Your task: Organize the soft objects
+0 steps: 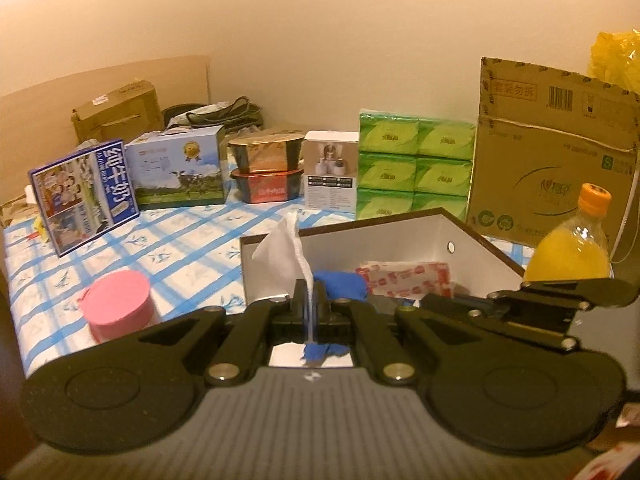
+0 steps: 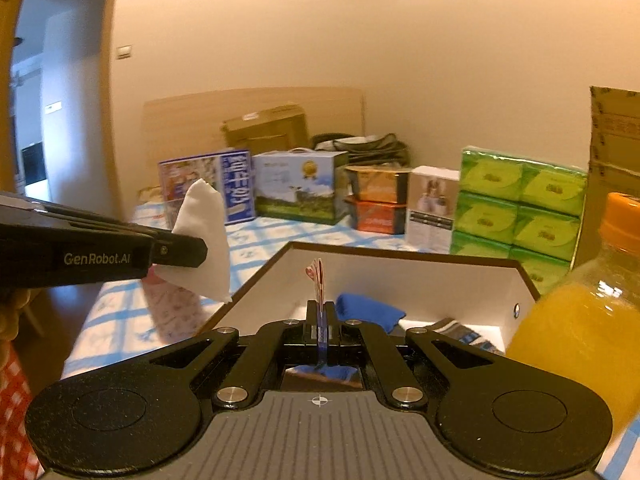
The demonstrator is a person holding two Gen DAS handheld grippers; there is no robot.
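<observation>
two tools, two soft things over the box

only the right wrist view shows the doorway point(image 2: 36, 92); only the left shows the pink lid point(image 1: 117, 305). the left tool point(image 1: 309, 292) pinches a crumpled white cloth point(image 1: 280, 248) above the box's point(image 1: 404, 236) near left corner. the right tool point(image 2: 319, 312) is closed on a thin red-patterned packet point(image 2: 317, 276) over the box, beside the blue cloth point(image 2: 368, 312) inside.

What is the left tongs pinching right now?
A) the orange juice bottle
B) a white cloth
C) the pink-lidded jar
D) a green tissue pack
B: the left tongs are shut on a white cloth that stands up from between the fingers beside the open box, and the right wrist view shows the same white cloth held at their tip.
</observation>
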